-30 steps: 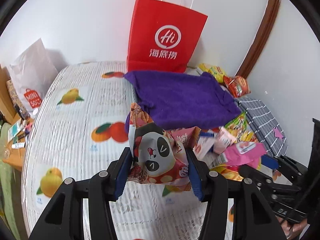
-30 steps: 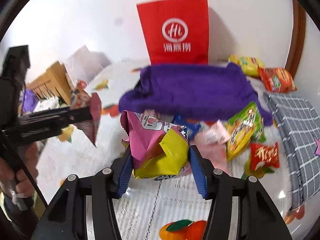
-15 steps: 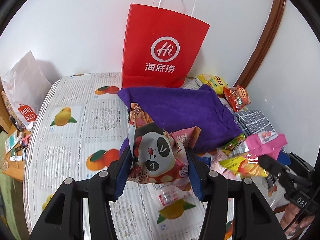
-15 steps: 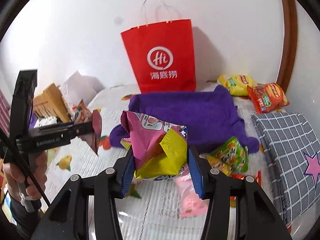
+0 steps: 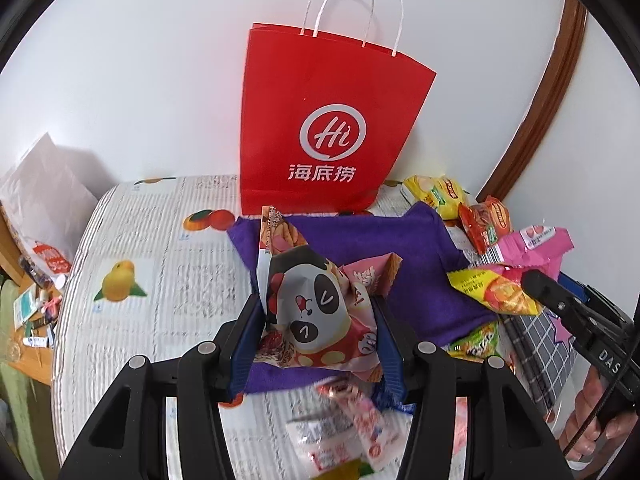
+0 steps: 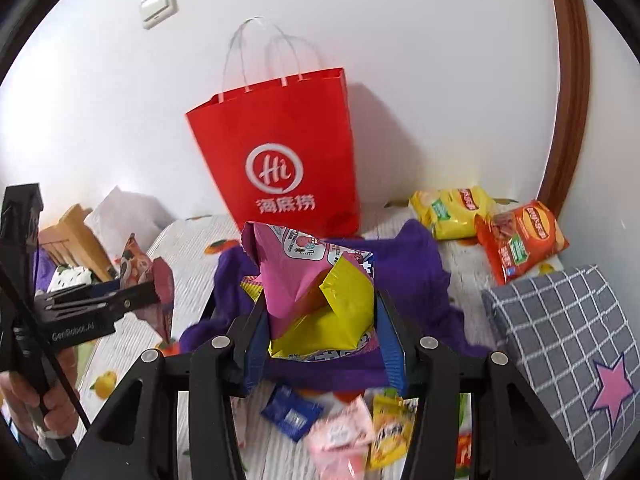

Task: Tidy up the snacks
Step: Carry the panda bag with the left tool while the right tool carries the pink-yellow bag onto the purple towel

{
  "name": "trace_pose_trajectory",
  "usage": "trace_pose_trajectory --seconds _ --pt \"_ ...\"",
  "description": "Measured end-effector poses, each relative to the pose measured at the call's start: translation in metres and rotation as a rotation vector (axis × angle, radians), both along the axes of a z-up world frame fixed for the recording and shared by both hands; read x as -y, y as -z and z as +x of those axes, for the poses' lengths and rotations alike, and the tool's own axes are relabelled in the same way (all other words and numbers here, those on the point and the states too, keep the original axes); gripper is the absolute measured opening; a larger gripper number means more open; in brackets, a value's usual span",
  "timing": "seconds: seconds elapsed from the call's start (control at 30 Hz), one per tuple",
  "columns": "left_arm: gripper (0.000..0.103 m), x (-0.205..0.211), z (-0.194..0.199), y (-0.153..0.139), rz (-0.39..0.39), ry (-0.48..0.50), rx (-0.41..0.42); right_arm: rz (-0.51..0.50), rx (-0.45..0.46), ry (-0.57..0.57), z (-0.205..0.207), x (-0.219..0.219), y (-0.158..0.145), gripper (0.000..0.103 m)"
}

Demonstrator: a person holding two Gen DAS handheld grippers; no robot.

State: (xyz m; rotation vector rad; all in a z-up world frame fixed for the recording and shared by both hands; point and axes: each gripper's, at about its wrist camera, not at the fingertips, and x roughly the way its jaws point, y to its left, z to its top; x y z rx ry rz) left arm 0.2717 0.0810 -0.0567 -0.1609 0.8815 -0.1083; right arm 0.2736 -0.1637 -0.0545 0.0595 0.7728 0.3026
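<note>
We see the left gripper [image 5: 318, 326] clenched on a bundle of panda-print snack packets [image 5: 316, 312], held above the purple towel [image 5: 408, 256]. The right gripper [image 6: 320, 330] grasps pink and yellow snack packets [image 6: 320, 292] over the same towel (its jaws have just been closing). The red paper bag [image 6: 280, 160] stands upright behind, against the wall, on the fruit-print tabletop [image 5: 160, 280].

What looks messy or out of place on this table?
Loose snack packets lie scattered on the table below the grippers. A purple towel is rumpled in front of the upright red bag. Two chip bags sit apart by the wall.
</note>
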Motion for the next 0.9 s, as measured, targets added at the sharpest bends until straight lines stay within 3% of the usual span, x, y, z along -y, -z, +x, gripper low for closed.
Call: trace_pose_trajectory --seconds 0.2,0.37,0.7,0.9 --pt "0.051 0.007 0.031 0.002 0.003 0.000 -0.007 0.009 -0.011 0.006 0.037 -0.003 0.002 0.049" --pt "0.051 0.004 0.058 0.001 -0.049 -0.024 -0.002 0.009 -0.018 0.006 0.073 -0.008 0.002 0.048" --pt "0.051 -0.007 0.090 0.027 0.002 -0.091 -0.017 -0.013 -0.052 -0.014 0.117 -0.024 0.024 0.048" --pt "0.051 -0.009 0.100 0.039 0.009 -0.077 -0.043 -0.013 -0.073 -0.007 0.129 -0.024 0.039 0.048"
